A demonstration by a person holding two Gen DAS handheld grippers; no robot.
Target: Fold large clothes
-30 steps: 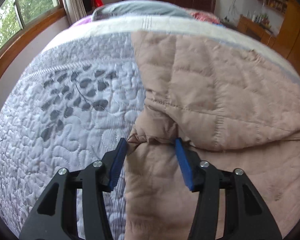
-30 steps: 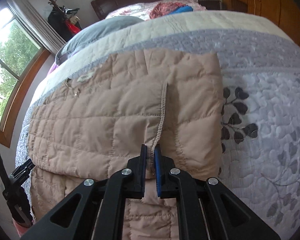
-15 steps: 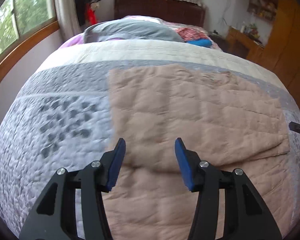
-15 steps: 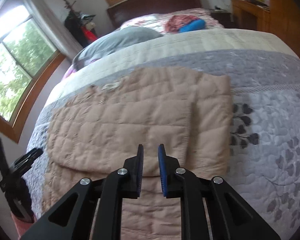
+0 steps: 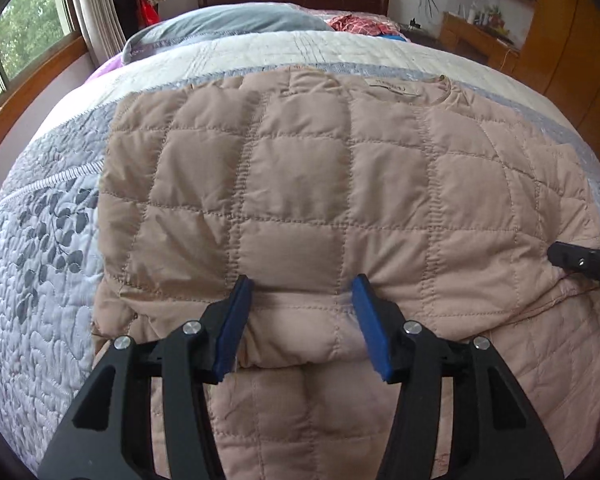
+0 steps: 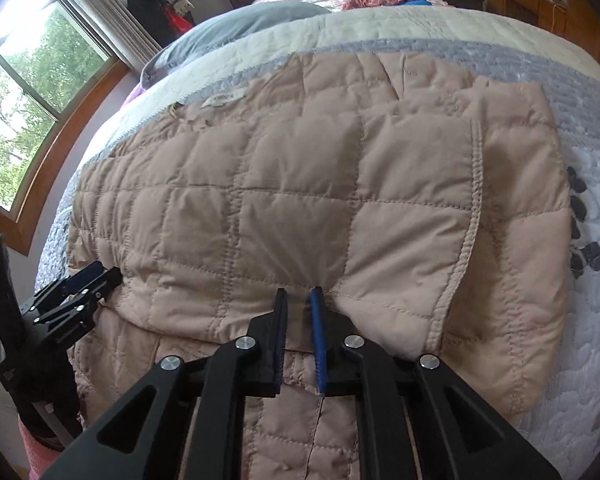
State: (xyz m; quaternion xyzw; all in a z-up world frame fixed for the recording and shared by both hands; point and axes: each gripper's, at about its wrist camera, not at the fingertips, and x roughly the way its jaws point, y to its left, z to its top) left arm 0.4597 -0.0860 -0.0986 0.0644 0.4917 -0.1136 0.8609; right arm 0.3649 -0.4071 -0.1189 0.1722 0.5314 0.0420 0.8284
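A tan quilted jacket [image 5: 332, 184] lies spread across the grey leaf-patterned bedspread [image 5: 40, 280], its upper layer folded over the lower part so that a folded edge runs crosswise just ahead of both tools. The neck label sits at the far edge, toward the pillows [image 5: 228, 24].

The left gripper [image 5: 302, 312] hangs over that folded edge with its blue pads well apart; the cloth lies beneath the gap and the pads do not press on it. The right gripper [image 6: 298, 320] stands at the same edge farther along, its jaws closing to a narrow slit with no cloth visibly pinched between them. A window [image 6: 24, 92] and wooden cabinets [image 5: 572, 40] flank the bed.
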